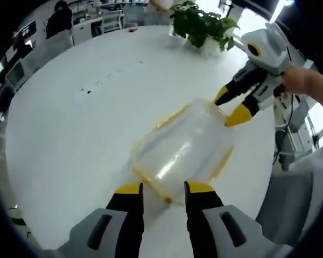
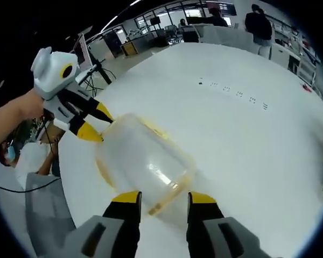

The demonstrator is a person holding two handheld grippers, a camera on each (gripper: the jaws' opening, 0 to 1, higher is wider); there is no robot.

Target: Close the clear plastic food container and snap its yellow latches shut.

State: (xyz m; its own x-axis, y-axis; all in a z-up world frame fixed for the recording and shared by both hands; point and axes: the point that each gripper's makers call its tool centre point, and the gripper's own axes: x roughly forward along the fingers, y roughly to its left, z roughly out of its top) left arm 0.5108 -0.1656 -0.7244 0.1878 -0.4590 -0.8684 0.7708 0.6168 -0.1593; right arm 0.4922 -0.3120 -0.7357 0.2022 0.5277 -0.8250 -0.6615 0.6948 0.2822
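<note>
White round counter (image 1: pixel 70 140), open office behind, potted plant (image 1: pixel 202 24) at far edge. Item: clear container (image 1: pixel 183 150), yellow-rimmed, mid-counter, long axis running from your left claw (image 1: pixel 164 188) to your right claw (image 1: pixel 234 107). Both claws released, one at each short end; latches hard to make out, possibly unsnapped. Steady one end, press the opposite latch squarely down, then swap.

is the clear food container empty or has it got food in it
Empty, as far as shows: the clear container on the white table is see-through, and only the table's white shows through its walls, in both views.
</note>
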